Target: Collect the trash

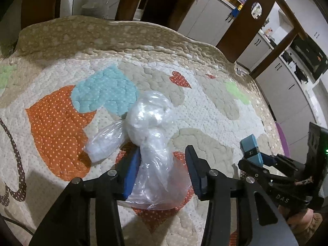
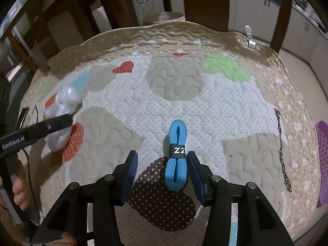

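A crumpled clear plastic bag lies on the quilted heart-pattern mat. My left gripper is open, its fingers on either side of the bag's near end. A folded blue band with a black sleeve lies on the mat in the right wrist view. My right gripper is open around it, the band close to the right finger. The band and right gripper show at the right edge of the left wrist view. The bag and left gripper show at far left of the right wrist view.
Dark wooden chair legs stand along the mat's far edge. A small shiny clear wrapper lies at the far right edge of the mat. White cabinets line the right. A purple mat lies to the right.
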